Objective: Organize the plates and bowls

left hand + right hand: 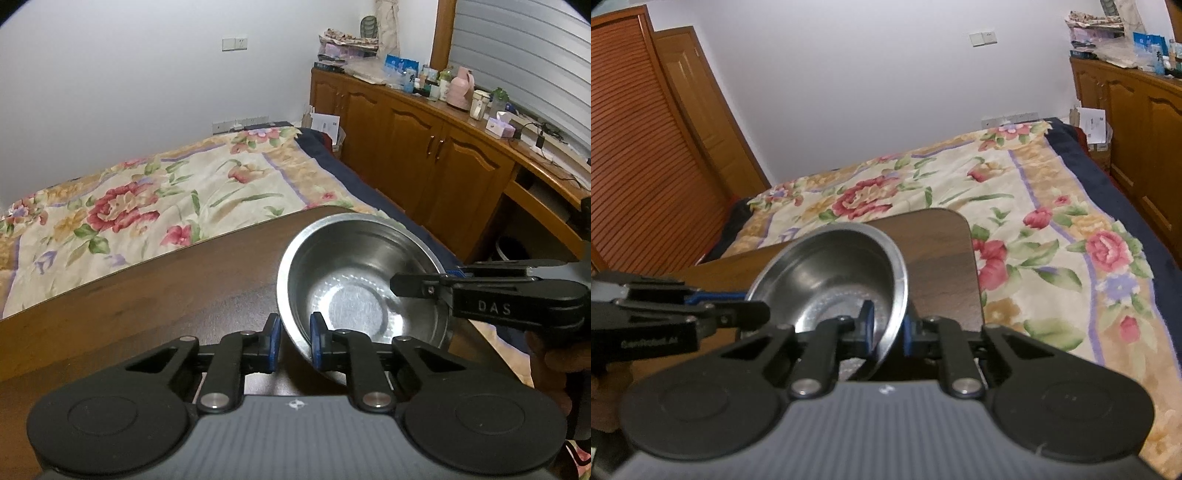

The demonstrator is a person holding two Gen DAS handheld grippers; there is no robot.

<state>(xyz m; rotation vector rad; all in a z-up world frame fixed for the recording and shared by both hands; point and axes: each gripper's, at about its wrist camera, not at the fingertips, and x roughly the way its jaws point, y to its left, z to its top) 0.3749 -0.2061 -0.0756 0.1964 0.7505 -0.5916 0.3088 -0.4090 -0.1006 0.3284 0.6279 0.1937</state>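
A shiny steel bowl [354, 280] hangs tilted over the corner of a brown wooden table [147, 295]. My left gripper [295, 334] is shut on the bowl's near rim, one blue pad inside and one outside the wall. My right gripper [439, 280] reaches in from the right and clamps the opposite rim. In the right wrist view the same bowl [834, 277] sits between my right gripper's [888, 326] pads, and my left gripper [746, 302] pinches the rim from the left. The bowl holds nothing.
Beyond the table [942, 258] lies a bed with a floral quilt [1034, 221]. A wooden cabinet [424, 147] loaded with bottles and boxes runs along the right wall. Slatted wardrobe doors [646, 166] stand at the left. A hand [554, 362] holds the right gripper.
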